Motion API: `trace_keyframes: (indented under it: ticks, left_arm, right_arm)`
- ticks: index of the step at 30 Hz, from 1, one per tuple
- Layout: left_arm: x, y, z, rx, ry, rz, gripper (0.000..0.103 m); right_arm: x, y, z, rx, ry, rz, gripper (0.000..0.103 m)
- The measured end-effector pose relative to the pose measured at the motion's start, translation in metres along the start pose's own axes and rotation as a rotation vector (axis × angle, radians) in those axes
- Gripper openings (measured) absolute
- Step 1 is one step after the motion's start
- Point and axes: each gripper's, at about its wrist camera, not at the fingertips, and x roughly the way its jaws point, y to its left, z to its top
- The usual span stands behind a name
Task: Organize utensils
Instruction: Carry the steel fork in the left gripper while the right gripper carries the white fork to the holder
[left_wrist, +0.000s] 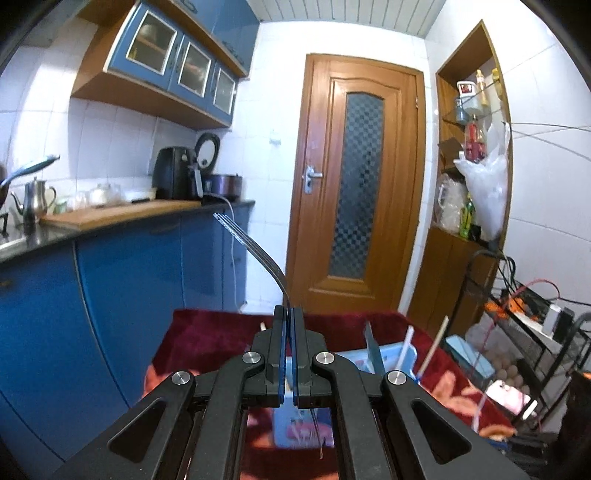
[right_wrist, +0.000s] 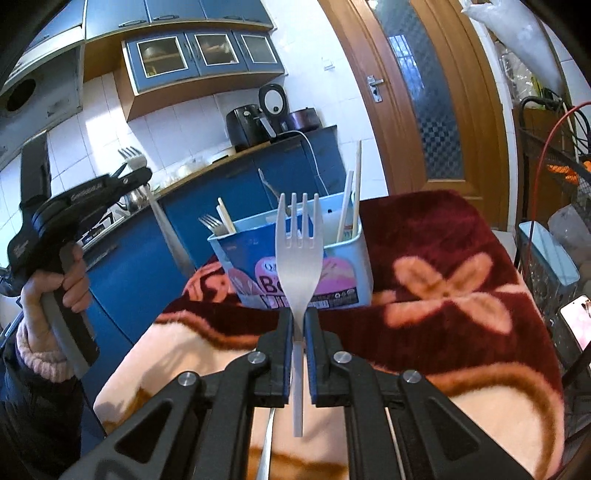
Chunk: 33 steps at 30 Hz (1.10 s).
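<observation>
At frame left a hand (right_wrist: 55, 288) holds the left gripper (right_wrist: 142, 173) raised, clamping a metal fork (right_wrist: 162, 221), while the right gripper (right_wrist: 299, 325) pinches a white plastic fork (right_wrist: 298, 251) upright before the blue utensil bin (right_wrist: 343, 273), blanket (right_wrist: 461, 258) bare at right.

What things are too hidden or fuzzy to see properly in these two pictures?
- Blue box, left wrist view: mostly hidden behind the left hand-held gripper; its contents are not countable.
- Metal fork, left wrist view: seen edge-on, so its tines blur together.
- White plastic fork, right wrist view: covers the middle of the box label.
- Glass cupboards, right wrist view: contents too small and dim.
</observation>
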Motion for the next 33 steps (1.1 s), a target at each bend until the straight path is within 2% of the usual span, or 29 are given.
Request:
trace_keyframes:
  ticks: [8, 12, 20, 26, 33]
  left_arm:
    - [0.024, -0.003, 0.023, -0.002, -0.063, 0.033, 0.002]
    - [0.036, -0.005, 0.023, 0.011, -0.077, 0.047, 0.002]
    - [0.061, -0.005, 0.003, 0.018, -0.034, 0.051, 0.002]
    - [0.069, -0.007, -0.009, 0.022, -0.001, 0.025, 0.002]
    - [0.076, -0.008, -0.026, 0.013, 0.045, 0.006, 0.002]
  right_arm:
    - [0.000, -0.007, 0.002, 0.006, -0.017, -0.012, 0.008]
    - [-0.002, -0.012, 0.007, 0.009, -0.032, -0.021, 0.008]
    - [0.003, -0.013, 0.016, 0.011, -0.050, -0.044, 0.008]
    - [0.008, -0.010, 0.027, 0.000, -0.065, -0.051, 0.008]
    - [0.010, -0.008, 0.053, -0.022, -0.123, -0.073, 0.008]
